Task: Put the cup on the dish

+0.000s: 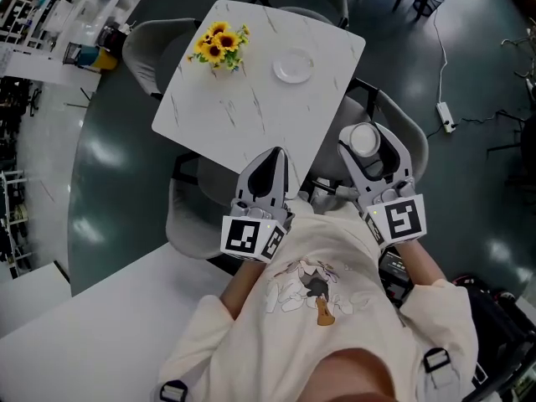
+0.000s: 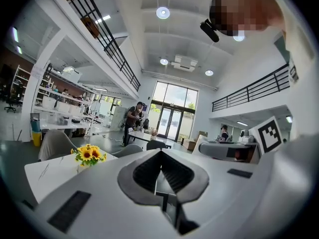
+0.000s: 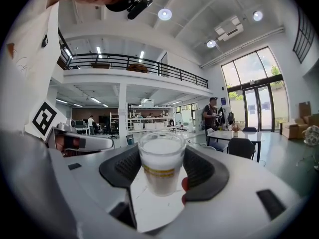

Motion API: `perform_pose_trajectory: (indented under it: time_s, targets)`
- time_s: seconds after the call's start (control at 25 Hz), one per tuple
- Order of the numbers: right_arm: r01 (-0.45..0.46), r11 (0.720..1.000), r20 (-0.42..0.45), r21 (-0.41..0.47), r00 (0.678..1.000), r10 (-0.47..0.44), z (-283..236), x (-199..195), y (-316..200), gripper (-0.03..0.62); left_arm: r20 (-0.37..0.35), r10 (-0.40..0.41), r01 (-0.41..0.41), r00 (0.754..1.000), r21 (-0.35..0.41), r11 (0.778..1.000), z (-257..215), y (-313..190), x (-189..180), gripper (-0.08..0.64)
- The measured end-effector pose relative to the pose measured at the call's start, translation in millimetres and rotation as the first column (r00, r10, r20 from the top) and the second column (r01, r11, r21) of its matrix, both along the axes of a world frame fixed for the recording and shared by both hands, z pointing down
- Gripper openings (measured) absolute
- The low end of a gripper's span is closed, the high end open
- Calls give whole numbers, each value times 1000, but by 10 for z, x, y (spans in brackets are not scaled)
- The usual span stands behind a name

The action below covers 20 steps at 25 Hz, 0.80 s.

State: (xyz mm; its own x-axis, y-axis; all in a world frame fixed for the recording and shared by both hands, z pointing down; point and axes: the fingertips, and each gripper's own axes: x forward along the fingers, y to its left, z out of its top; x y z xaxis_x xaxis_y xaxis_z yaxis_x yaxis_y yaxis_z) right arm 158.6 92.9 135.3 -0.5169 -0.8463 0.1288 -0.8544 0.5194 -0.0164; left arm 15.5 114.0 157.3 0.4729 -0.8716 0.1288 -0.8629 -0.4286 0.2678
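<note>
Right claw (image 3: 161, 159) grips the cup (image 3: 160, 171) upright, rim upward, long axis vertical; left claw (image 2: 160, 154) closed, empty.

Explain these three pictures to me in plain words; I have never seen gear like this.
No robot here: a person holds a two-jaw hand-held gripper in each hand. The head view looks down from a camera on the person's head; the other two cameras ride on those hand-held grippers and look along their jaws. The left hand-held gripper is shut and empty. The right hand-held gripper grips a cup. On the white table stand a dish and sunflowers; the cup is not yet on the dish.
</note>
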Motion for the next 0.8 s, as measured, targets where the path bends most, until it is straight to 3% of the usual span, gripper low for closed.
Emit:
perform_pose_trajectory:
  time_s: [0.8]
  targets:
    - [43,999,-4,-4,999,-43,129,-84,-291,261,30,-15,16,999,-44,999,195,-239,26,5]
